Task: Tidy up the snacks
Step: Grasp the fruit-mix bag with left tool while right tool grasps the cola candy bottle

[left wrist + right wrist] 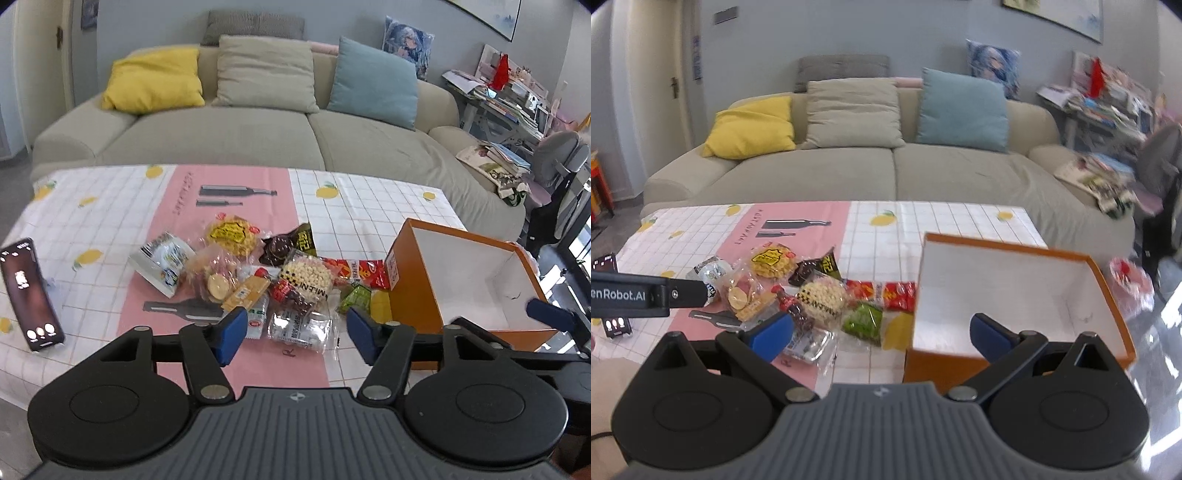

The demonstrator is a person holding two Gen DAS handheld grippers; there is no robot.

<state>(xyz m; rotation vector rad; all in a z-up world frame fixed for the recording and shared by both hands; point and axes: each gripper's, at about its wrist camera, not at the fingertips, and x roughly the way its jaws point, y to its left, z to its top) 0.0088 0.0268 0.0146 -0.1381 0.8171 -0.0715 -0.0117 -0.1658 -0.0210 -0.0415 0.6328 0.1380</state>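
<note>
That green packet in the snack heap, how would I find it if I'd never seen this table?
Start at the orange box on the checked cloth. Just left of its near corner, at the heap's edge, lies the green packet, below the long red packet. It is the only bright green wrapper there.

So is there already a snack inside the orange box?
No, the orange box shows only bare white walls and floor; the snacks all lie on the tablecloth beside it.
</note>
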